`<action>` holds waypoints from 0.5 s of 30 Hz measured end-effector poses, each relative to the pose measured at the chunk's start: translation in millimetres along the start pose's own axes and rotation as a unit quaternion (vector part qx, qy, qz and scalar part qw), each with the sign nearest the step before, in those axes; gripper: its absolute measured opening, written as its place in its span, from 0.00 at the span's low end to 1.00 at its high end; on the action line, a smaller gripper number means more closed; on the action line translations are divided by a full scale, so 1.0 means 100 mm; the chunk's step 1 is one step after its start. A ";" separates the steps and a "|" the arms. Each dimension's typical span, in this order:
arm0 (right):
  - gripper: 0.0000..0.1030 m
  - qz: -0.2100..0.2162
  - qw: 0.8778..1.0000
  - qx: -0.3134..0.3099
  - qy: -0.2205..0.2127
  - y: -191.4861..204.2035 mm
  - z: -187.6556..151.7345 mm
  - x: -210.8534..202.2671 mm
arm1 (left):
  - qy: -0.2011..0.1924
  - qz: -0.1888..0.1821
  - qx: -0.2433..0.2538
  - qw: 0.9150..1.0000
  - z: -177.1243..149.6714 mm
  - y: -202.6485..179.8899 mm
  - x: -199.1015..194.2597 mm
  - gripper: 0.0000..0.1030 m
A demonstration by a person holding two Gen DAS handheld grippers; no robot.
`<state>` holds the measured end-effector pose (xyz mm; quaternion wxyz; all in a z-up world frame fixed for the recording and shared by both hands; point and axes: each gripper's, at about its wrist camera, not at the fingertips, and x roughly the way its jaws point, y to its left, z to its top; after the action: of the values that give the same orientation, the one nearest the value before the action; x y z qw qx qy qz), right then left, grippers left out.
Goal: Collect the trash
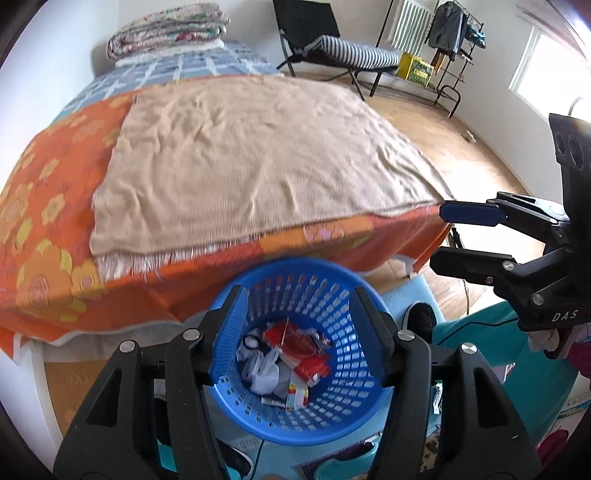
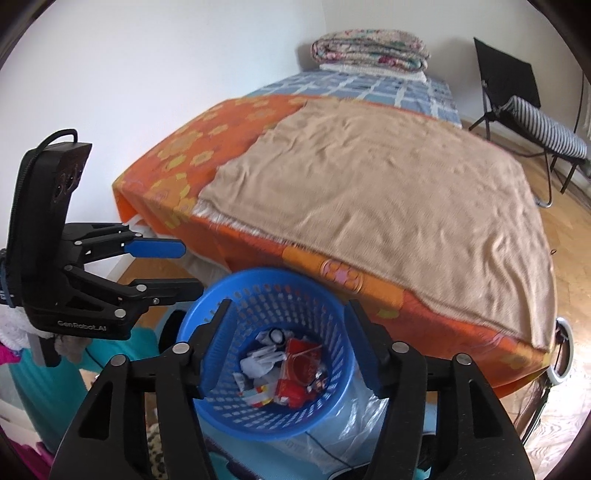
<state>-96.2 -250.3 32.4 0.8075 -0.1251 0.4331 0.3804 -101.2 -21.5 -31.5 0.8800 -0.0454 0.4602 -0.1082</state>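
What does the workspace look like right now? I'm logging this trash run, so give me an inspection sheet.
Surface: bed with tan blanket; no trash seen on it.
Job's things: blue basket at the bed's foot, holding wrappers.
Clutter: folded quilt at the bed's head.
Grippers: left gripper and right gripper both open, empty, above the basket.
Cables: cable below the basket.
Surroundings: chair, clothes rack, window.
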 end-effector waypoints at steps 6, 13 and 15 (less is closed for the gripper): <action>0.62 -0.013 1.000 0.000 -0.028 -0.09 0.17 -0.14 | -0.037 0.004 0.007 0.999 0.22 -0.04 -0.14 0.69; 0.68 -0.025 0.997 0.009 -0.074 -0.24 0.39 -0.35 | -0.079 0.010 0.004 0.997 0.55 -0.04 -0.30 0.72; 0.69 -0.027 0.996 0.015 -0.088 -0.29 0.46 -0.40 | -0.093 0.010 -0.002 0.996 0.64 -0.02 -0.34 0.79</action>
<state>-60.9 -265.9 87.4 0.8544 -0.0911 0.3621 0.3614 -67.3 -16.5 32.7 0.9198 -0.0523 0.3774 -0.0942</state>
